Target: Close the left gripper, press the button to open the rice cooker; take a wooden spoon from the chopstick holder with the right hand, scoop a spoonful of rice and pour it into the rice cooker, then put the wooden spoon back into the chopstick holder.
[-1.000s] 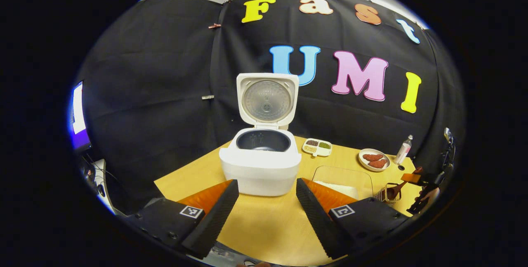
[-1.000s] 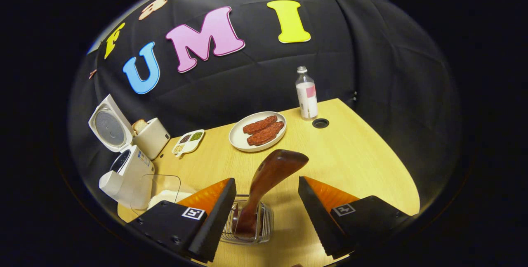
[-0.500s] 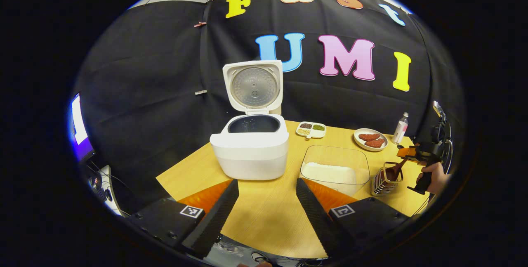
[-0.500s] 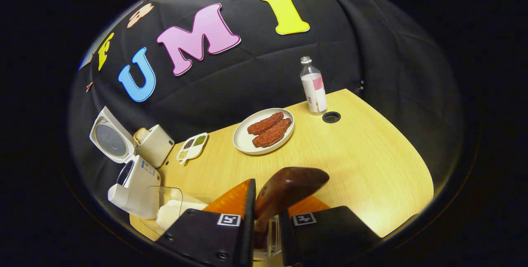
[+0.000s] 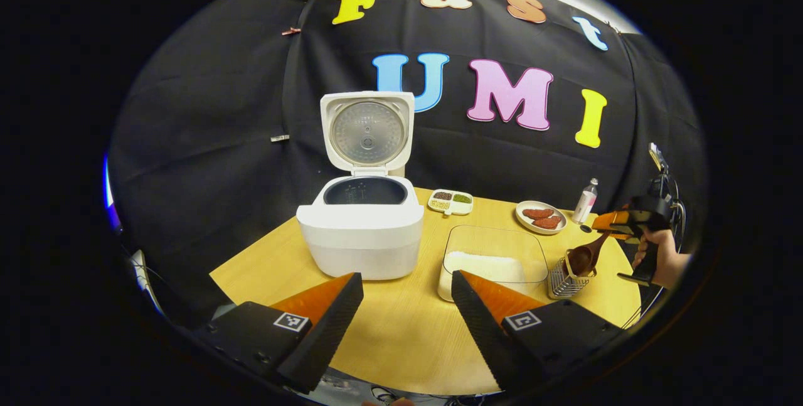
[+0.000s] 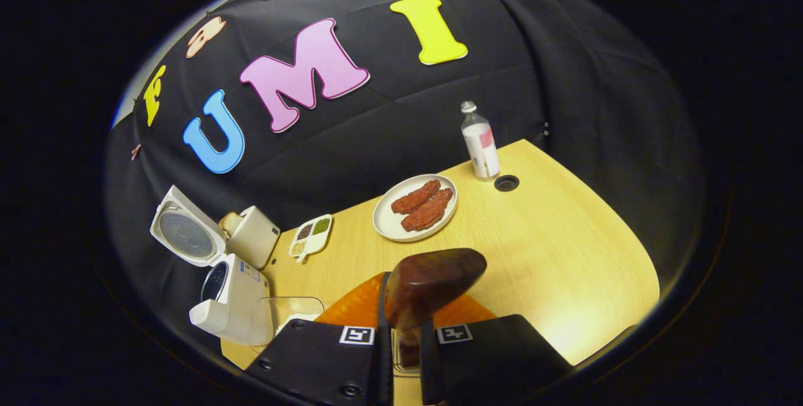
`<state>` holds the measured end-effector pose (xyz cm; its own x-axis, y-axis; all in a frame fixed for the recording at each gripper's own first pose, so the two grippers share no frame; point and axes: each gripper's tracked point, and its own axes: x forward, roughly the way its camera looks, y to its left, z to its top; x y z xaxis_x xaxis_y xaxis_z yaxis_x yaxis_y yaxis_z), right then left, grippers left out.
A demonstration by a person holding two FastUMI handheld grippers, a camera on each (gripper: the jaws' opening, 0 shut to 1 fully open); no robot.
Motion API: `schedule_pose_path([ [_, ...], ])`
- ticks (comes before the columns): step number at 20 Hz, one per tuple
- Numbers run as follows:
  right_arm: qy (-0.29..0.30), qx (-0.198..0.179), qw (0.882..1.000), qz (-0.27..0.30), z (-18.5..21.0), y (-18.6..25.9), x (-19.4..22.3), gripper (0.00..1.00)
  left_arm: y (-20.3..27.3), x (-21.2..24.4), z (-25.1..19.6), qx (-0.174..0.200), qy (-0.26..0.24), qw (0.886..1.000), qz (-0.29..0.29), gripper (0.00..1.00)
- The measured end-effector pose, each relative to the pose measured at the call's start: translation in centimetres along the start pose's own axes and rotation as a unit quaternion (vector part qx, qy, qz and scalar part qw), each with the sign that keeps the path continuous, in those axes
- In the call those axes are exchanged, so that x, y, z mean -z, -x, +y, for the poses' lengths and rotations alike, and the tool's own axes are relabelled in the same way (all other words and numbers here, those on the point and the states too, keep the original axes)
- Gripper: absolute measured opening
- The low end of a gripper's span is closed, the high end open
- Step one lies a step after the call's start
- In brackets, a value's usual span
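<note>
In the right gripper view, the right gripper has its fingers closed on the handle of a wooden spoon, whose dark brown end rises at 12 o'clock from between them. Seen from afar in the left gripper view, at 3 o'clock, a hand holds that gripper while the spoon's bowl hangs just above the wire chopstick holder; whether it clears the rim cannot be told.

The left gripper hovers over the near edge of the wooden bench, its fingers spread wide apart and holding nothing. Ahead of it, at 12 o'clock, the white rice cooker stands with its lid upright and the dark inner pot exposed. Just beside the cooker, toward 2 o'clock, a clear container of rice sits between the cooker and the chopstick holder.

Farther back on the bench are a small divided dish of beans, a white plate with two reddish-brown pieces of food, and a clear bottle standing upright near a cable hole. In the right gripper view, a toaster with bread stands behind the cooker at 9 o'clock.
</note>
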<state>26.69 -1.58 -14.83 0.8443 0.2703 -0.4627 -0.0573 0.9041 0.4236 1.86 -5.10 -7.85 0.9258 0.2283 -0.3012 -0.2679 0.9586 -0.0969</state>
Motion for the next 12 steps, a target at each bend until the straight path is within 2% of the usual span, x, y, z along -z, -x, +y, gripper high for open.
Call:
schedule_pose_path([
  [3,0.015,0.009,1.0,-0.026,1.8,2.4,-2.0,0.21,-0.6,0.5,1.7,0.022,0.012,1.0,0.0,0.97],
  [6,0.02,0.01,0.998,-0.053,4.5,4.8,-4.0,0.22,-1.0,1.0,3.5,0.038,-0.004,0.999,-0.003,0.95],
  [12,0.028,-0.014,0.996,-0.083,11.1,6.5,-4.8,0.21,-0.8,1.1,5.9,0.075,-0.006,0.997,-0.009,0.96],
])
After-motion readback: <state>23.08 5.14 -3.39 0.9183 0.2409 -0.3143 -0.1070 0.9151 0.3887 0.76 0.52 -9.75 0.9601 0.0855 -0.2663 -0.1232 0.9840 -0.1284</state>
